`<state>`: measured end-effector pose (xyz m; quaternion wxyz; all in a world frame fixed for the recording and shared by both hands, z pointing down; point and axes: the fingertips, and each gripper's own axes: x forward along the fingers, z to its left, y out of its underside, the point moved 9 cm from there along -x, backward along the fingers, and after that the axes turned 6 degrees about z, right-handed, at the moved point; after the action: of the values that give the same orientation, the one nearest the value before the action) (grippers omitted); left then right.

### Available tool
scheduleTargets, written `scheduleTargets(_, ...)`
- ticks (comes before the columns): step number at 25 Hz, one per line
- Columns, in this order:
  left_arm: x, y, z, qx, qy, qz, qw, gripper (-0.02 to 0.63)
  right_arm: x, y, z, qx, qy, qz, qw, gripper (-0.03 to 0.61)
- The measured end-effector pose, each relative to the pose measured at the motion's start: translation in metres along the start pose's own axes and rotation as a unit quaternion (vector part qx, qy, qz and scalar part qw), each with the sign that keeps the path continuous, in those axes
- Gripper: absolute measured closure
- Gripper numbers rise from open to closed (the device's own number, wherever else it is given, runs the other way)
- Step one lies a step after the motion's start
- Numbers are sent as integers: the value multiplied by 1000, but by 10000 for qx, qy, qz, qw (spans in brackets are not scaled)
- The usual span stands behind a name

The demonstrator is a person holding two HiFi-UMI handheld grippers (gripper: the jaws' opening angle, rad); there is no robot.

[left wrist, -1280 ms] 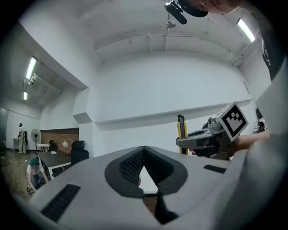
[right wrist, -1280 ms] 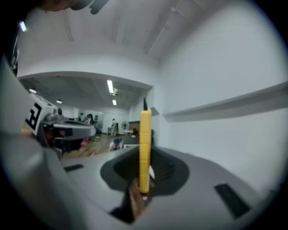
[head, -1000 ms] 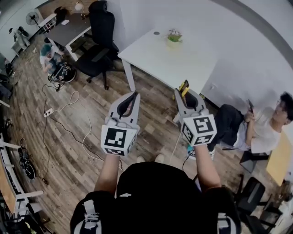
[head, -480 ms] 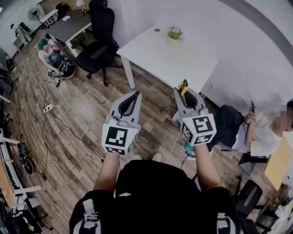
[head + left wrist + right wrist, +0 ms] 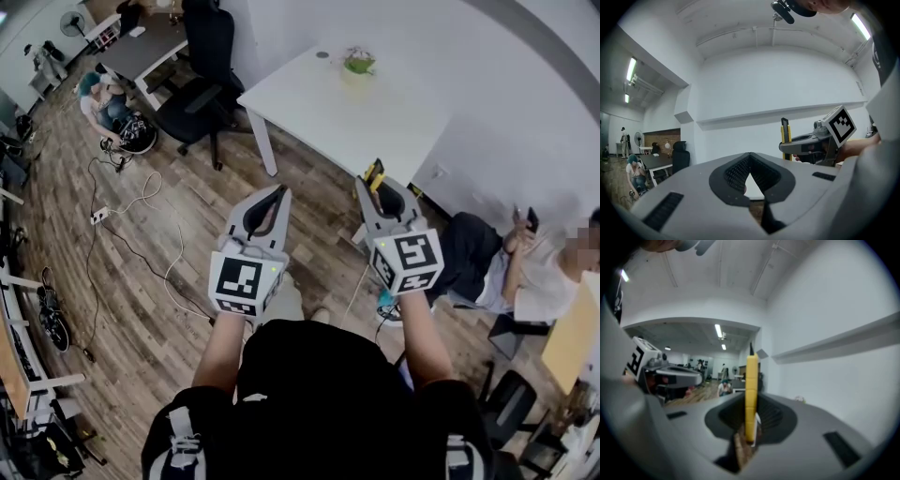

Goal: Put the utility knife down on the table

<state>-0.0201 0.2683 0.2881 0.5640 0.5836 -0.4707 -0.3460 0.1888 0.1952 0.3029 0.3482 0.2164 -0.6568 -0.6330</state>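
1. Presently we note both grippers held in the air over a brown wood-plank floor (image 5: 141,281). They are side by side but apart. Each is a pale grey moulded shell with a black-and-white marker cube at its rear.
2. Left gripper (image 5: 277,194): we see the jaw tips meeting. Behind them is a teardrop-shaped gap lined with black ribbed padding, and nothing sits in it.
3. Right gripper (image 5: 380,187): the jaws are pinched on the utility knife (image 5: 376,174). The knife has a slim, flat yellow body with a black strip along it. It stands upright between the ribbed pads and pokes out past the tips.
4. We place the knife aloft, on the near side of the table (image 5: 356,112) and not touching it. The table has a smooth white rectangular top on white legs and stands ahead beside a plain white wall.
5. Near the table's far edge we record a small potted plant (image 5: 357,66) with green leaves.
6. Surroundings: a black padded office chair (image 5: 202,84) stands left of the table. A seated person (image 5: 525,262) is off to the right, well apart from the grippers.
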Motion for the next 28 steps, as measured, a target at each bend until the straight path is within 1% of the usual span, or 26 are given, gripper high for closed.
scheduleTargets(6,10,-1,5,33,1,-34,10000,594,8,-1,-7,-17,19,5,10000,500)
scheduleTargets(10,23,0,16,25,7,-36,10000,594,24,-1,-11,33,0,69,10000,500)
scheduleTargets(18,64,4,58,-9,36,-22,10000,594,78,-6,-23,-29,4,113,9999,500)
scheduleTargets(22,91,3,79,-163,83,46,9998,594,108,-11,-35,-32,33,149,9999,500)
scheduleTargets(28,127,-3,118,-36,132,-38,9999,594,153,-24,-49,-61,87,182,9998,500)
